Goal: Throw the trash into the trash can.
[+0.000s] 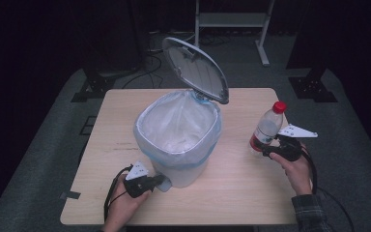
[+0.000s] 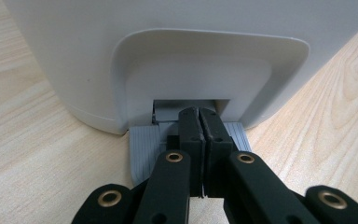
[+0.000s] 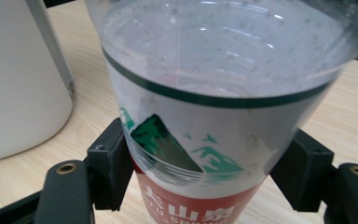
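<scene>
A white pedal bin (image 1: pixel 178 140) with a clear bag liner stands mid-table, its grey lid (image 1: pixel 196 68) raised. My left gripper (image 1: pixel 160 181) is at the bin's base, near side. In the left gripper view its jaws are shut together (image 2: pixel 198 114), with nothing between them, resting on the grey ribbed pedal (image 2: pixel 142 147) under the bin's recess (image 2: pixel 205 70). To the right of the bin, my right gripper (image 1: pixel 266 151) is shut on a clear plastic bottle (image 1: pixel 269 126) with a red cap and red label. The pads (image 3: pixel 109 163) press the bottle (image 3: pixel 205 107) from both sides; it leans slightly.
The wooden table (image 1: pixel 241 193) has bare surface in front of and to the right of the bin. The bin's white wall (image 3: pixel 18 84) stands close to the left of the bottle. Dark stands and a metal frame (image 1: pixel 232 21) rise on the floor beyond the table.
</scene>
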`<state>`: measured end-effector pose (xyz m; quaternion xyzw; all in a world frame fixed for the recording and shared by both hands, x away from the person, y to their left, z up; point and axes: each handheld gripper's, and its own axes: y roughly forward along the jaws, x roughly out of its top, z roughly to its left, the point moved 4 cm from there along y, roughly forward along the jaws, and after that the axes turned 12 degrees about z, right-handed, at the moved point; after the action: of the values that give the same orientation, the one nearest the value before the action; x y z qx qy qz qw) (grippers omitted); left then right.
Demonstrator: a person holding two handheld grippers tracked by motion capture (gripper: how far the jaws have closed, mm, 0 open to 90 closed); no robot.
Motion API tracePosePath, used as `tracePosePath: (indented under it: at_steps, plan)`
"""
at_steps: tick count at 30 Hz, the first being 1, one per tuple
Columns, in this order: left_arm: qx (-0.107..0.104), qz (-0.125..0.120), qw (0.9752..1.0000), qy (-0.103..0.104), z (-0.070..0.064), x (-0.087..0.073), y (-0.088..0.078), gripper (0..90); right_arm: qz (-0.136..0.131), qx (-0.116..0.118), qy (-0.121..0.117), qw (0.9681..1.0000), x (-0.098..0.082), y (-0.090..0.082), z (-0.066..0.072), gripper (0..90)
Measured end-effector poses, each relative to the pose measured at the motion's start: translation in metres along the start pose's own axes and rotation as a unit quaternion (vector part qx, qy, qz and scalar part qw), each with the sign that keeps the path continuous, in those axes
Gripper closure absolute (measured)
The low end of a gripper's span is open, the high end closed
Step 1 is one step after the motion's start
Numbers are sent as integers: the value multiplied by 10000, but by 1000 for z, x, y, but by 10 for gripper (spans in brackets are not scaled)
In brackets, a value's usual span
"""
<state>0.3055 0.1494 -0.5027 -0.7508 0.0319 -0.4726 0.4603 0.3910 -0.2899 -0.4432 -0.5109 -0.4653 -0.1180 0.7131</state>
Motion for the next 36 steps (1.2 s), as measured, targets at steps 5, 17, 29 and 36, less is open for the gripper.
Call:
tracePosePath:
  at_steps: [5,17,29,36]
  plan:
    - [1,1,10000,2,0,0,0,884,17,93,-13,10000,2,-3,3,289]
    - [-2,5,10000,-4,0,0,0,884,8,347,-84,9994,7,-10,10,289]
    - [-1,-1,10000,-6,0,0,0,884,-36,680,-266,9973,16,-24,21,291]
    - [1,4,10000,-7,0,0,0,884,-96,965,-307,9948,23,-34,30,291]
